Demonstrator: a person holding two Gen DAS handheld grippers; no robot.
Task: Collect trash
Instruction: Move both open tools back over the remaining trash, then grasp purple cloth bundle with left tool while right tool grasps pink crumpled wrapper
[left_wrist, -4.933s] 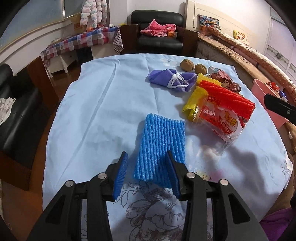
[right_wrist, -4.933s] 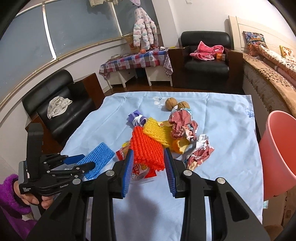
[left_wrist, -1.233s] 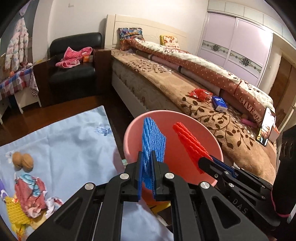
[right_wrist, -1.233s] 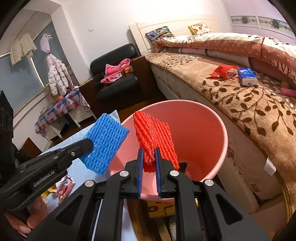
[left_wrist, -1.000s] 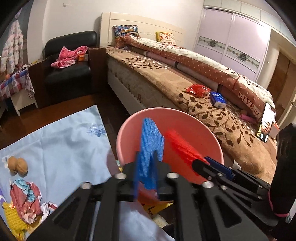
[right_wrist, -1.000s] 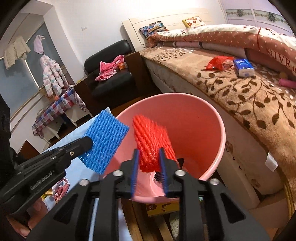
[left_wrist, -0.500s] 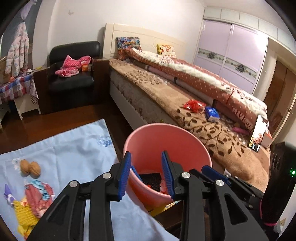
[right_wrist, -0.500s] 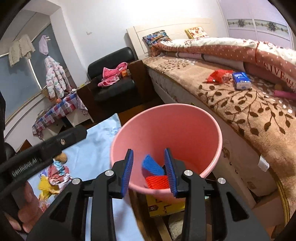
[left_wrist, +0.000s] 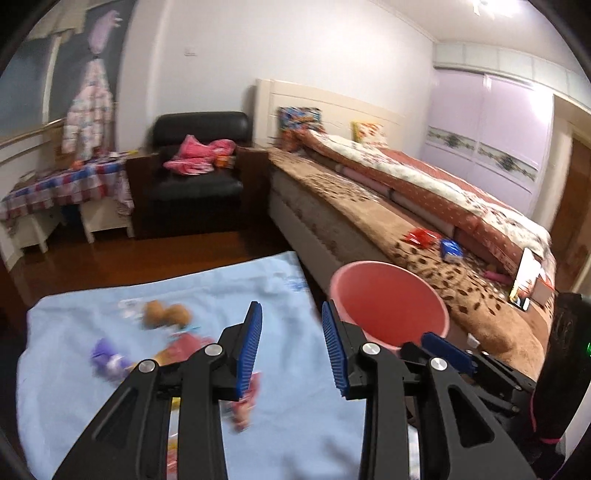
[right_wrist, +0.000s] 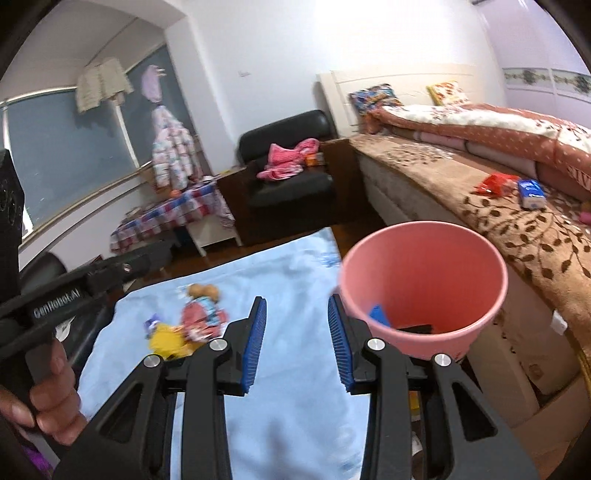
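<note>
Two foam nets have gone into the pink bin (right_wrist: 424, 280) within the last second or so — a blue corner (right_wrist: 379, 314) shows against its inner wall in the right wrist view, at about four o'clock from that camera's centre. A second ago the left gripper (left_wrist: 291, 345) was clamped on the blue net and the right gripper (right_wrist: 297, 343) on a red one, both held over the bin's mouth. Now both sets of jaws stand apart with nothing between them, blue pads bare.

Both views have swung off the bin and back toward the surface, draped in a pale blue cloth (left_wrist: 280, 424). More trash waits there: from the right wrist, a yellow net (right_wrist: 166, 341) and a crumpled pink wrapper (right_wrist: 201, 317) lie at about nine o'clock, with two walnuts (right_wrist: 203, 291) just beyond them. A small purple piece (left_wrist: 109, 360) sits at the left edge of the heap in the left wrist view, which is blurred.

The bin stands off the cloth's far right corner, beside the bed (right_wrist: 517, 229). A hand (right_wrist: 48, 402) grips the left gripper's handle at seven o'clock in the right view.

One pair of items is dealt with; several remain, so the likely next step is a fresh reach into the heap — the yellow net looks nearest.
</note>
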